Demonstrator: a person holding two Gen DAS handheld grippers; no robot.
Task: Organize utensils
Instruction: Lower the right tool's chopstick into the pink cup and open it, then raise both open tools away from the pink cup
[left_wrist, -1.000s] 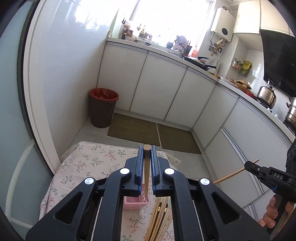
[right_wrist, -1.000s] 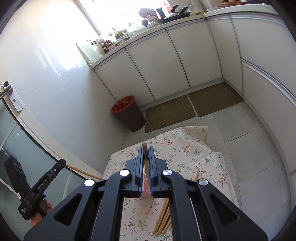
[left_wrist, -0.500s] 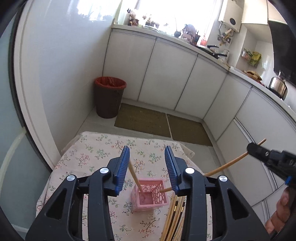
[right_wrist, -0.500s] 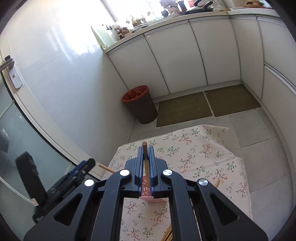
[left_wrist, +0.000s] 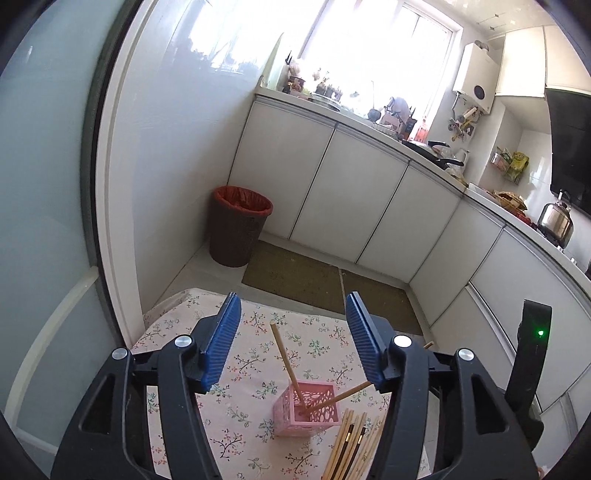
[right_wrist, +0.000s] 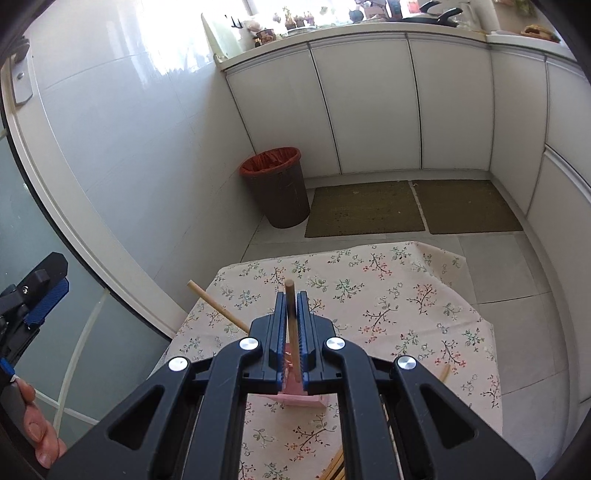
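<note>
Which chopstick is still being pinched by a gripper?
The chopstick between the right gripper's shut jaws, its lower end in the pink basket. The other one in the basket, the leaning chopstick, stands free, and the rest lie in a loose pile.

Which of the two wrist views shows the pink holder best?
The left wrist view. There the pink holder stands whole on the flowered cloth, its open top and perforated side clear, two chopsticks leaning in it. In the right wrist view the right gripper hides most of it; only a pink strip shows.

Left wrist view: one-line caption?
Left gripper opening above pink holder with two chopsticks in it.
</note>
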